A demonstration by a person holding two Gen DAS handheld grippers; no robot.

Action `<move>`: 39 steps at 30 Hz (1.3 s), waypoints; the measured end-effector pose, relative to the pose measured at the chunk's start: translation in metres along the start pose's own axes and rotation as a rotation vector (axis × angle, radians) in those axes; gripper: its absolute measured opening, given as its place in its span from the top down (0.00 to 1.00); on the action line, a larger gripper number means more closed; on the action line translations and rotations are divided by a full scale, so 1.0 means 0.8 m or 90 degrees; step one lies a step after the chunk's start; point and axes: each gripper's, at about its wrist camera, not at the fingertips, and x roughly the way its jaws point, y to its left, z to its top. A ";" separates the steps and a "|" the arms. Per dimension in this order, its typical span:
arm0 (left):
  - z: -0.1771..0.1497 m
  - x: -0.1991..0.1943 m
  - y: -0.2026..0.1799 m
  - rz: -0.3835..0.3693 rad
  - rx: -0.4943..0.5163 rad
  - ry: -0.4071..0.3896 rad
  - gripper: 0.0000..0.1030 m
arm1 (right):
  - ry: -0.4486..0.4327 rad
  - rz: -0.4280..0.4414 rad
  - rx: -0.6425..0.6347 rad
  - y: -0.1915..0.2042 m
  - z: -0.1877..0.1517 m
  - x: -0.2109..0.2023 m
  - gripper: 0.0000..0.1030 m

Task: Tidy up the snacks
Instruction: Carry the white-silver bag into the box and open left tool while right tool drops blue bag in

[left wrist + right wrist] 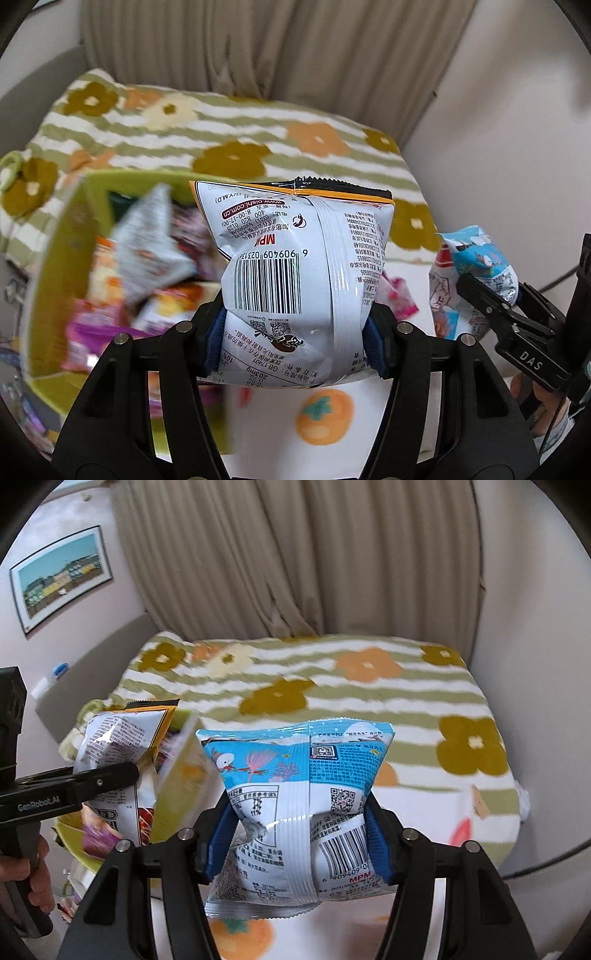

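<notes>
Green box (55,258) far left, piled with loose snack packs, lying on bed (258,129).

Left gripper (295,328) clamped on white bag (295,277), bag raised clear beside box. Keep squeeze light; air-filled pouch crumples, could slip.

Right gripper (301,834) clamped on blue bag (295,775), also held above bed. Judgement: carry each separately, lower fully into place, then release.
</notes>
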 end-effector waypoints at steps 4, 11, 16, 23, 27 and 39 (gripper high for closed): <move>0.016 -0.033 0.060 0.030 -0.017 -0.025 0.45 | -0.017 0.028 -0.020 0.057 0.021 0.007 0.44; 0.039 -0.050 0.175 0.081 -0.036 -0.022 0.45 | -0.021 0.063 -0.043 0.145 0.041 0.037 0.44; 0.047 -0.023 0.234 0.085 -0.029 0.017 0.44 | -0.006 0.065 -0.042 0.199 0.047 0.070 0.44; 0.052 0.036 0.280 0.069 -0.012 0.069 0.42 | 0.017 0.029 -0.014 0.242 0.043 0.098 0.44; 0.050 0.053 0.294 0.073 -0.005 0.086 0.05 | 0.027 0.015 -0.005 0.252 0.039 0.103 0.44; 0.020 0.000 0.305 0.054 -0.032 0.056 0.00 | 0.025 0.034 0.000 0.271 0.049 0.118 0.44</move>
